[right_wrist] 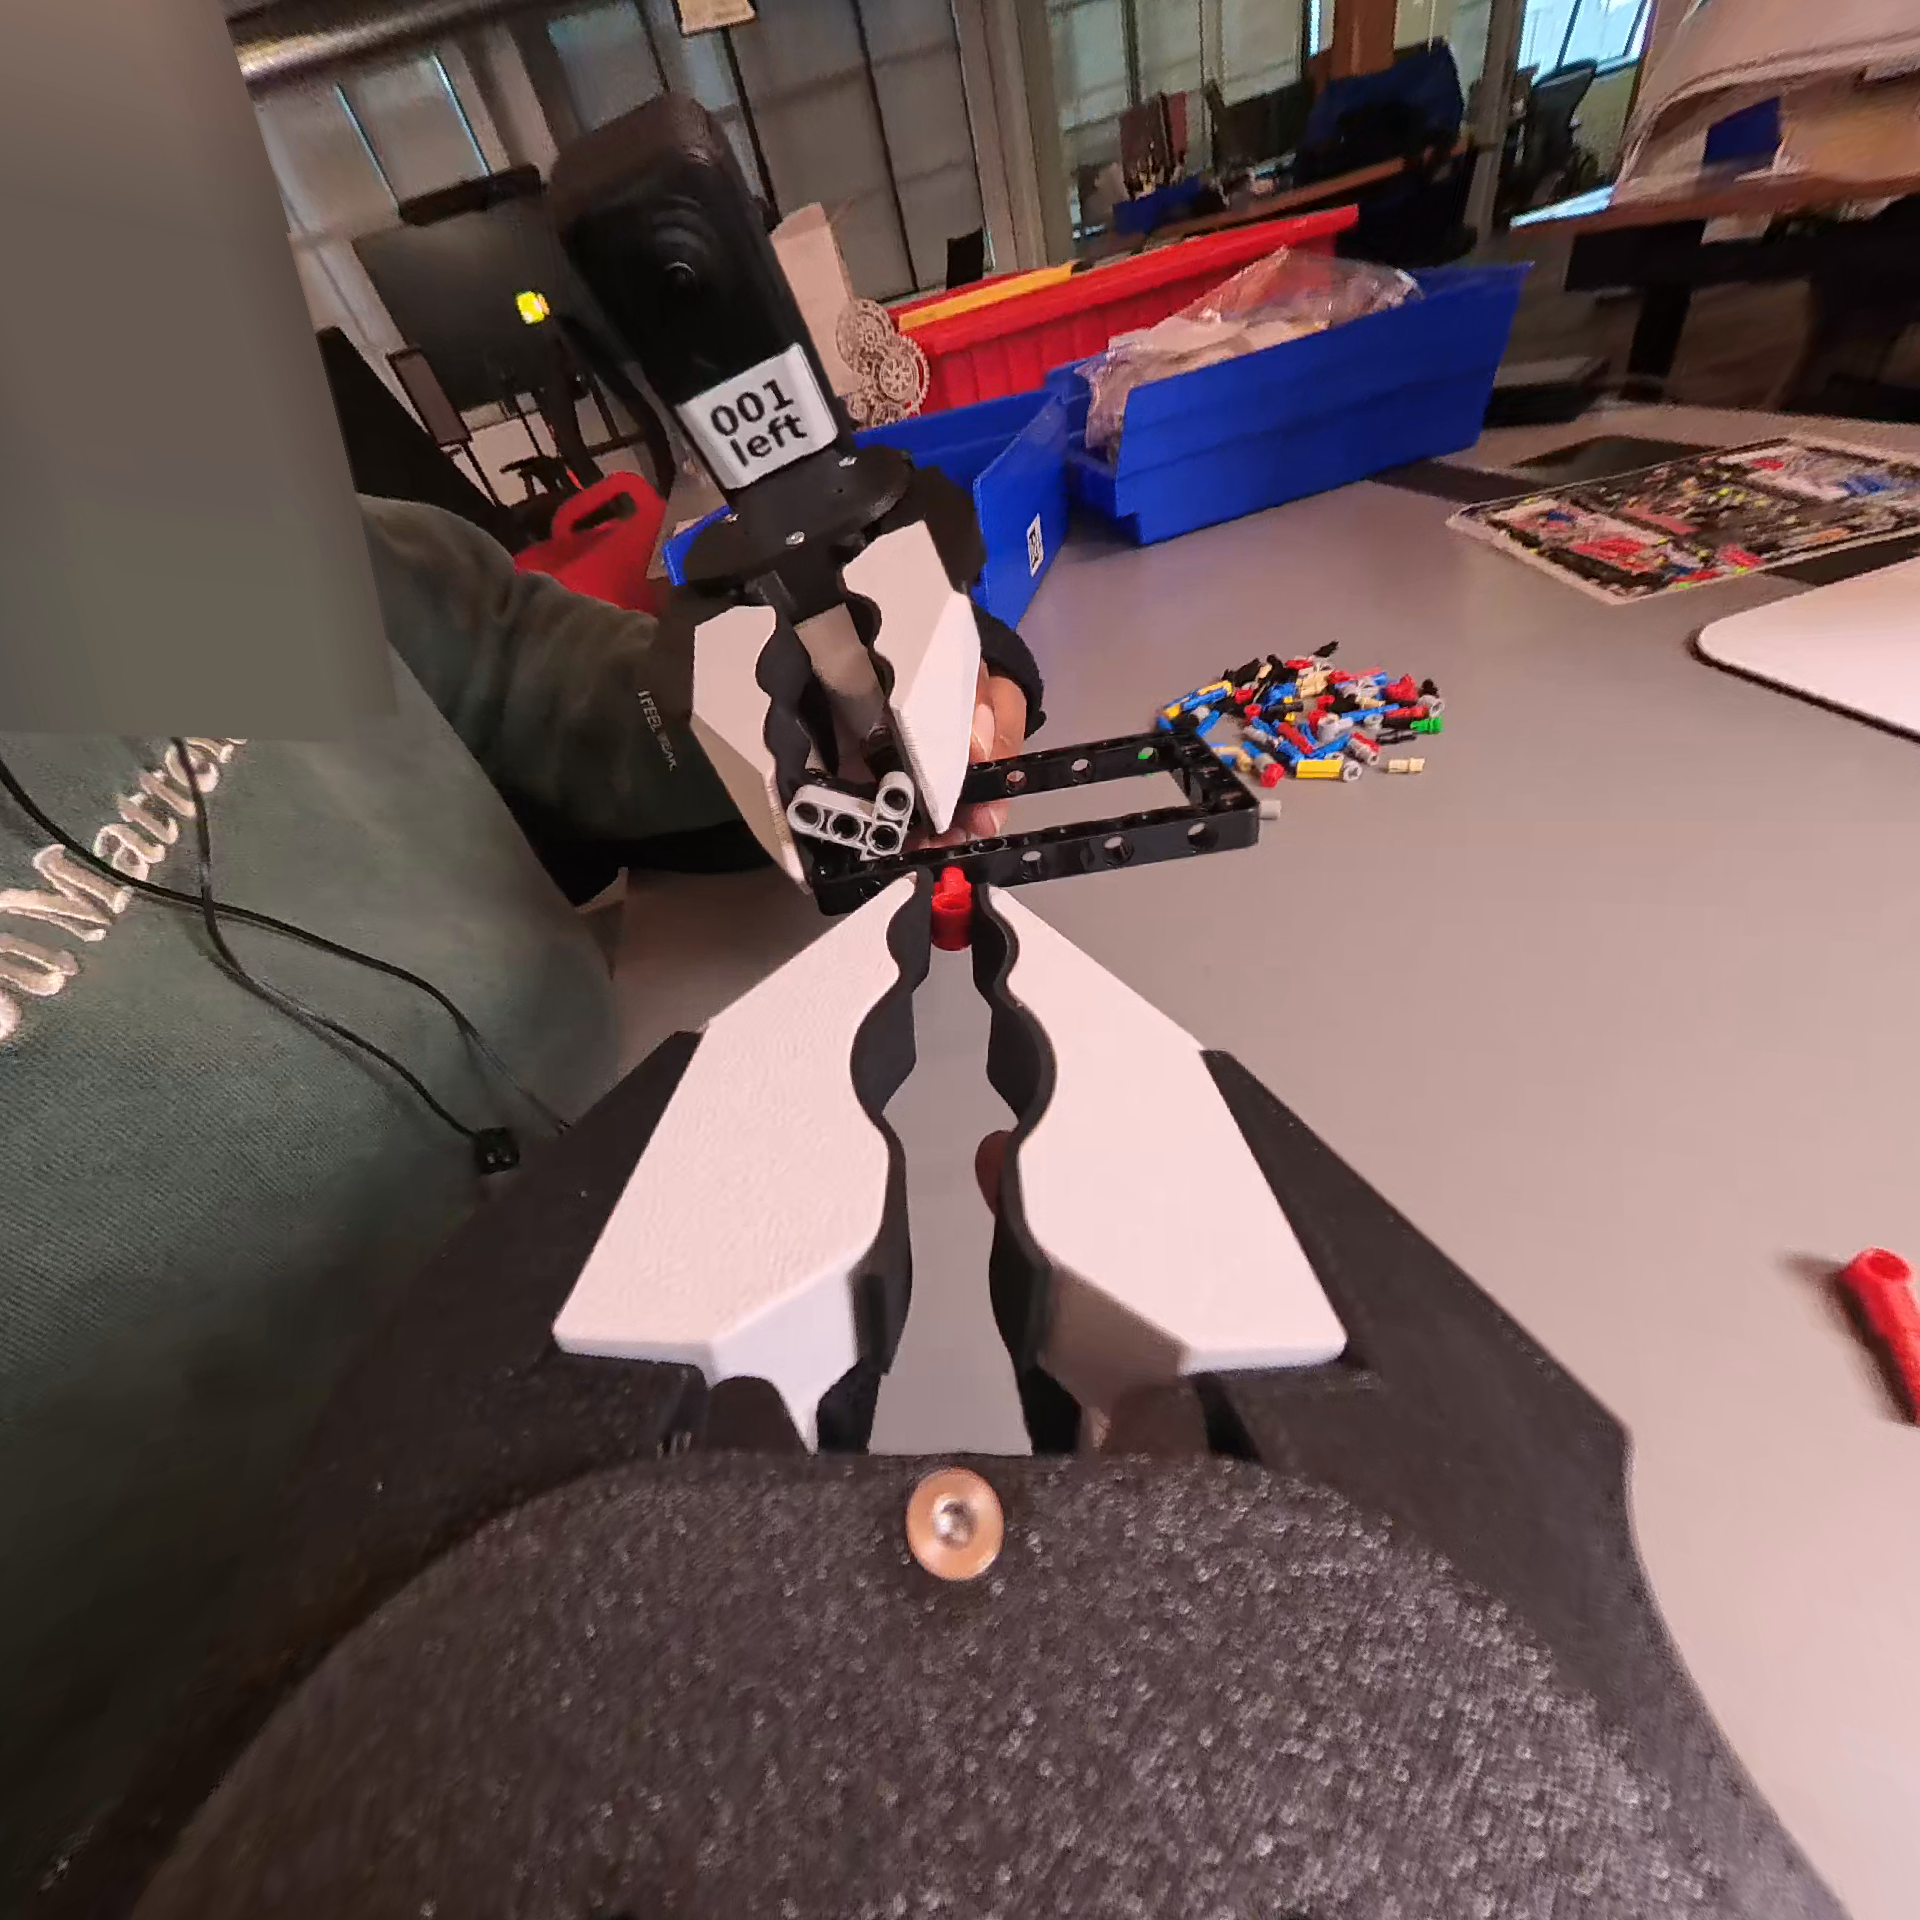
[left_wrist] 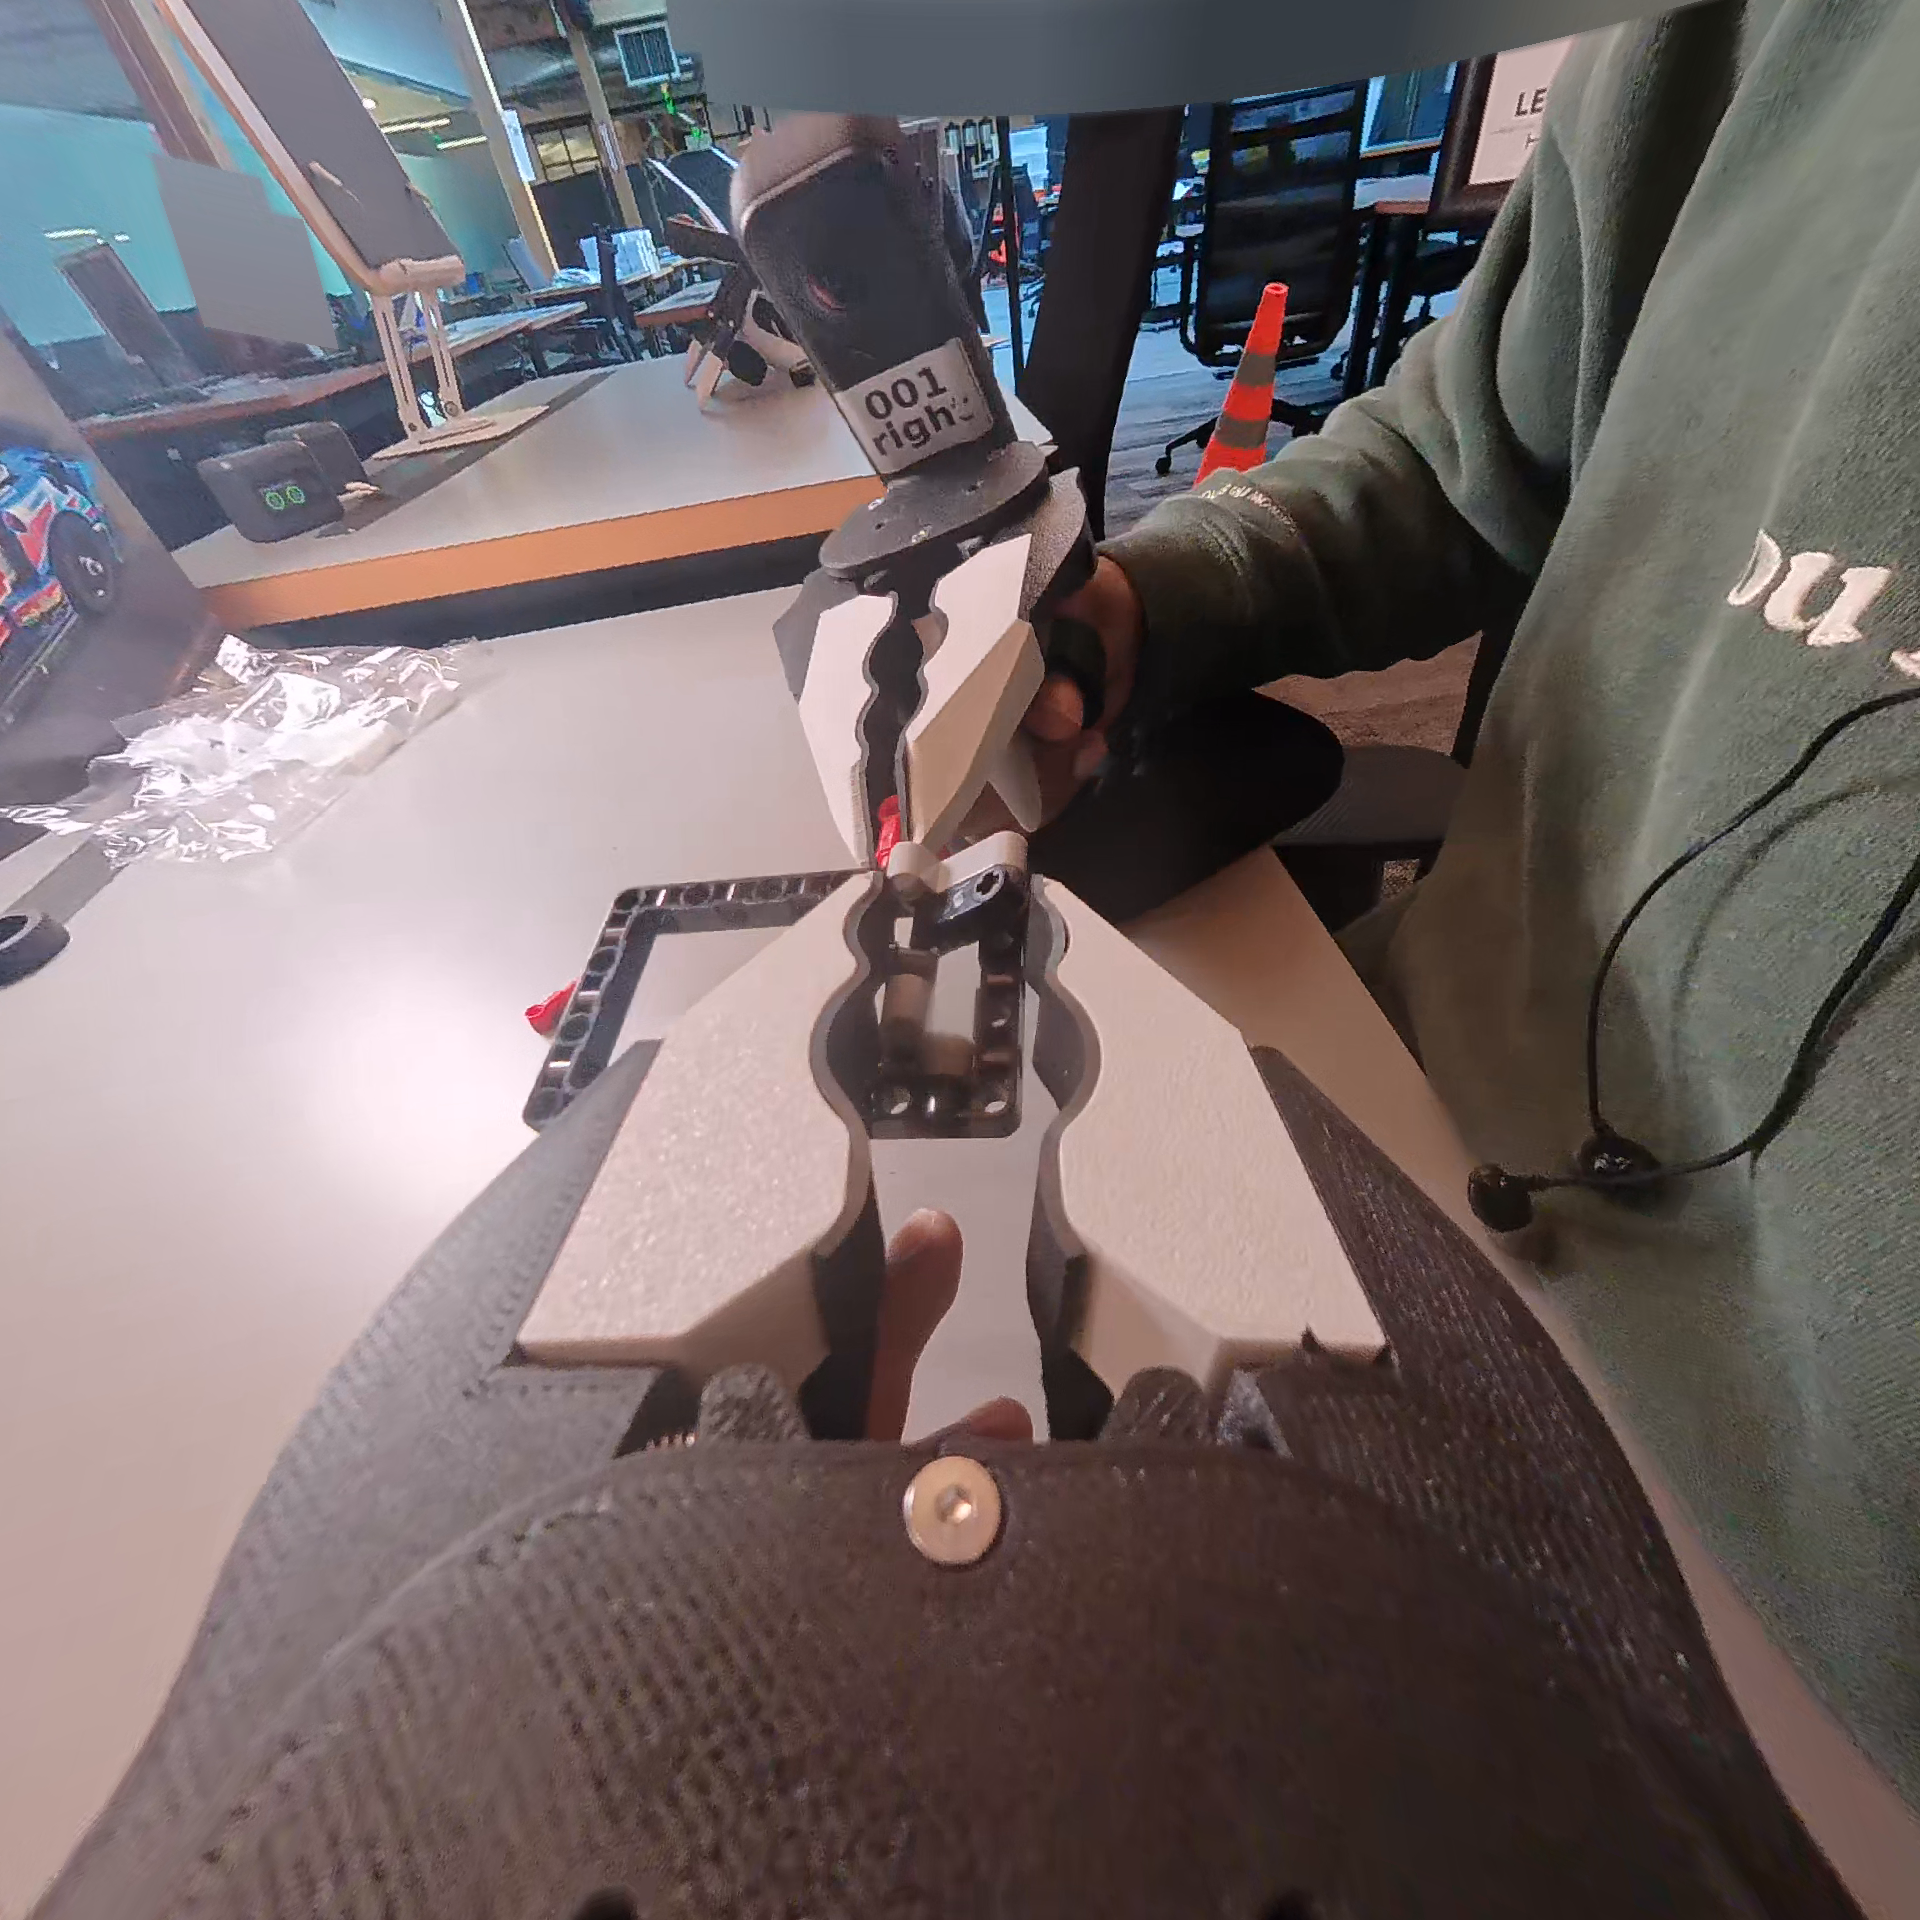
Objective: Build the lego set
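Left gripper (right_wrist: 868,800) clamped on near-left end of black frame (right_wrist: 1101,805), beside grey connector (right_wrist: 852,821); frame lifted off grey table (right_wrist: 1455,1039), long axis running left to right, far end toward loose parts pile (right_wrist: 1304,717). Right gripper (right_wrist: 948,914) pinched on red pin (right_wrist: 949,906), pin just short of frame's near beam, touching or nearly so. Pin axis pointing away into beam's side, crosswise to beam. Likely next: short push forward into a hole. Spare red piece (right_wrist: 1886,1320) lying far right on table.
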The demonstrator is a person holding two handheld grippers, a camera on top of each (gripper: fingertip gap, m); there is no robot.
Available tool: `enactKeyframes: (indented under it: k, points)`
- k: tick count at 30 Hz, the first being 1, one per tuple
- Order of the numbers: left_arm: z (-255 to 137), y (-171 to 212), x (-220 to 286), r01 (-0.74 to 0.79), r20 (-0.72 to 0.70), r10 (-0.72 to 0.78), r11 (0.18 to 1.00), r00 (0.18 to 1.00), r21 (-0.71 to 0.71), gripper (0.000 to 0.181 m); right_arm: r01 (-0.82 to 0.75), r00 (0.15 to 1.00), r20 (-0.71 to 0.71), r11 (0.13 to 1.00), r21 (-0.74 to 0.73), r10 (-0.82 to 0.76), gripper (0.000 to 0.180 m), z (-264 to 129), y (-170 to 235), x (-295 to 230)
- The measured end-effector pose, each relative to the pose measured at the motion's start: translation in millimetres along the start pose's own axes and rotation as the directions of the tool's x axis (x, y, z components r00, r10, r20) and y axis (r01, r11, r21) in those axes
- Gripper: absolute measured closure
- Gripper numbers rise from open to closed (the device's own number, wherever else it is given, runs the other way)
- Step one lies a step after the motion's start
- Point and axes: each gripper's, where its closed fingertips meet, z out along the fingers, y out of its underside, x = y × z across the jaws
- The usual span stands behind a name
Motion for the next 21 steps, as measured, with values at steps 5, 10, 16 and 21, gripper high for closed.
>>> enactKeyframes:
  k: [5, 10, 16, 21]
  points:
    - [-0.1, 3.4, -3.4, -0.010, 0.015, 0.011, 1.000, 1.000, -0.017, 0.157, 0.032, 0.999, -0.033, 0.999, 0.010, -0.032, 0.175, -0.2, -0.6, 3.3]
    - [1.8, 7.5, -4.8, -0.020, 0.030, 0.021, 0.999, 0.999, -0.046, 0.158, 0.057, 0.997, -0.054, 0.998, -0.009, -0.058, 0.175, -2.0, 2.0, 5.3]
    - [4.5, 15.2, -3.9, 0.016, 0.018, -0.014, 0.997, 1.000, -0.072, 0.160, 0.434, 0.885, -0.122, 0.891, -0.129, -0.449, 0.175, -6.0, 6.9, 4.7]
    - [6.2, 14.8, -7.0, 0.041, 0.028, -0.039, 0.997, 0.999, -0.069, 0.160, 0.305, 0.940, -0.131, 0.949, -0.085, -0.314, 0.175, -7.0, 4.7, 9.1]
